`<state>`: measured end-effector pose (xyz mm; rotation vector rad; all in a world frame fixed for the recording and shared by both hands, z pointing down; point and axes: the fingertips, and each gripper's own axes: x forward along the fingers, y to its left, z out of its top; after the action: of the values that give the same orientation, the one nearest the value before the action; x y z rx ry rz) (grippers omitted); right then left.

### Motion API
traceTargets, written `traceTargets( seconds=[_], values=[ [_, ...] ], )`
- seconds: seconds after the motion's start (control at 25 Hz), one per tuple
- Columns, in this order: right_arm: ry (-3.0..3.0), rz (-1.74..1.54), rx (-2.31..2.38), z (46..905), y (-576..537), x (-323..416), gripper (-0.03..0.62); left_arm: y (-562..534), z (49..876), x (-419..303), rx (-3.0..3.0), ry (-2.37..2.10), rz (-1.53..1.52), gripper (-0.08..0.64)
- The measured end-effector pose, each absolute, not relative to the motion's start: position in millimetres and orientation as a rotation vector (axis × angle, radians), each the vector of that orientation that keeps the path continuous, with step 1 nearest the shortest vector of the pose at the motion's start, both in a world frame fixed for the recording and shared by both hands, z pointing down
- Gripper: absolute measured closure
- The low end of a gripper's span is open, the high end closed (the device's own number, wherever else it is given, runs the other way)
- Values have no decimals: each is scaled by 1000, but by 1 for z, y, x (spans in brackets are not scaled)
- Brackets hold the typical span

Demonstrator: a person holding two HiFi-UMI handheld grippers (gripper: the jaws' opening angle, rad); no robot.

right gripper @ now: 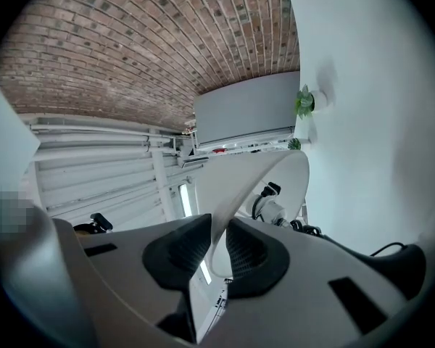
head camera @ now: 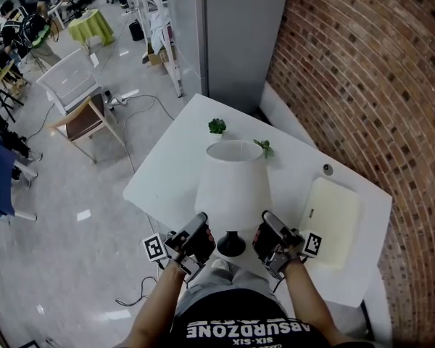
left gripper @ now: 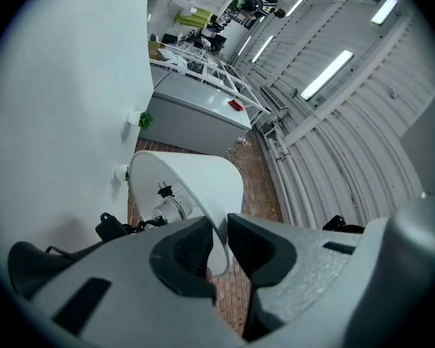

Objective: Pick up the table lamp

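White-shaded table lamp with a black round base is seen upright on the white counter, flanked at its lower rim by the left gripper and the right gripper, equally near.

From the left gripper view, the fingers are closed on the shade's thin wall.

From the right gripper view, the opposite rim is pinched likewise. The lamp's long axis is judged vertical, so a level, straight lift is called for.

Open office: chair, brick wall
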<state>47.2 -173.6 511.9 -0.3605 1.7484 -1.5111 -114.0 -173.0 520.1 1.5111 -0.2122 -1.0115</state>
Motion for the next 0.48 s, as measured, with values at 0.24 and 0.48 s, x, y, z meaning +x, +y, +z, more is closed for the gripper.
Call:
traceTargets(
  seconds=[0.24,0.48],
  values=[
    [1771,-1500,-335,501,-172,41,532,-171,509,-120,1545,-207,-1026,495],
    [1794,-1482,-301,489,-171,39,532,-167,495,-123,1592,-208,-1032,495]
  ],
)
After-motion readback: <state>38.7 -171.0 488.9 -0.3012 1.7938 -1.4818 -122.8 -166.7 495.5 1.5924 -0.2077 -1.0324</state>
